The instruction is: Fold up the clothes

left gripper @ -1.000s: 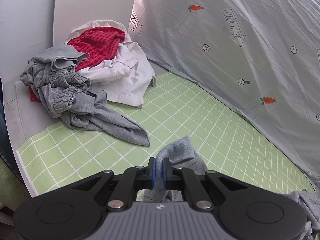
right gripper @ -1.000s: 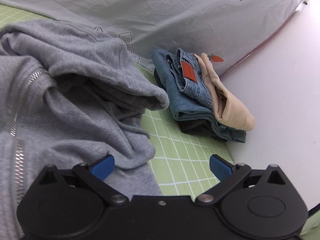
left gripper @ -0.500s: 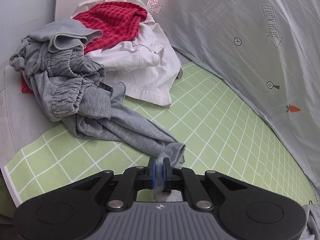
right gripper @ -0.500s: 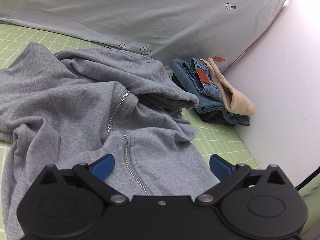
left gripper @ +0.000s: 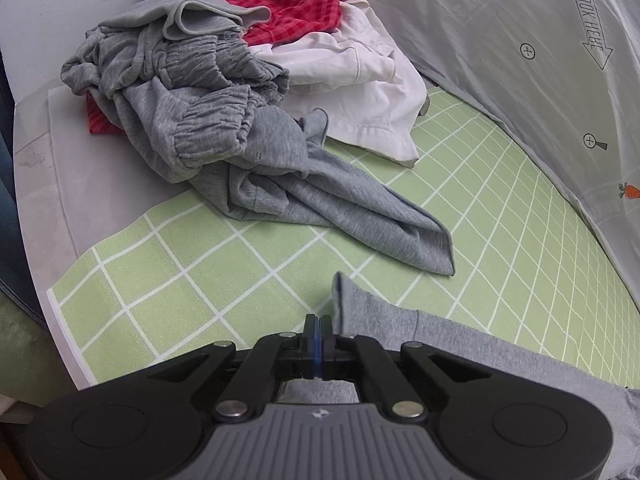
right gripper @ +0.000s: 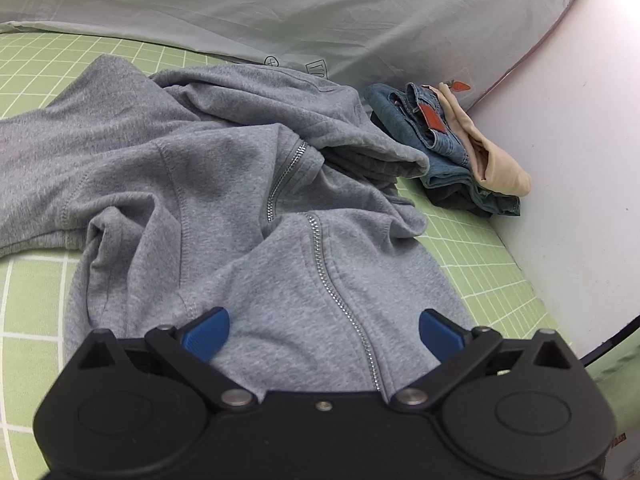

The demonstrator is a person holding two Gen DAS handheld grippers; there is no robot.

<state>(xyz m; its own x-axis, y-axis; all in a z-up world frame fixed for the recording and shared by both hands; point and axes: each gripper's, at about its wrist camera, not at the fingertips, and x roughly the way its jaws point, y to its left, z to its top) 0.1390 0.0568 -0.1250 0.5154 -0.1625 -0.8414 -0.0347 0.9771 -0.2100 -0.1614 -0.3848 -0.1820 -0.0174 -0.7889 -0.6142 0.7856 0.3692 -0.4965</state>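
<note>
A grey zip hoodie (right gripper: 224, 184) lies rumpled on the green checked mat (right gripper: 480, 248), its hood toward the back and its zipper (right gripper: 320, 252) running down the front. My right gripper (right gripper: 322, 330) is open just above the hoodie's chest, its blue pads on either side of the zipper. In the left wrist view, my left gripper (left gripper: 318, 338) is shut on the cuff end of the hoodie's sleeve (left gripper: 400, 320), which stretches off to the right over the mat (left gripper: 168, 264).
A heap of unfolded clothes lies at the mat's far left: grey sweatpants (left gripper: 208, 120), a red checked garment (left gripper: 296, 0) and a white shirt (left gripper: 360, 80). Folded jeans (right gripper: 424, 136) and a beige garment (right gripper: 492, 164) are stacked by the white wall. A printed grey sheet (left gripper: 540, 60) borders the back.
My left gripper has pulled the sleeve end leftward toward the clothes heap, stretching it out over the mat. My right gripper has drawn back, so more of the hoodie shows.
</note>
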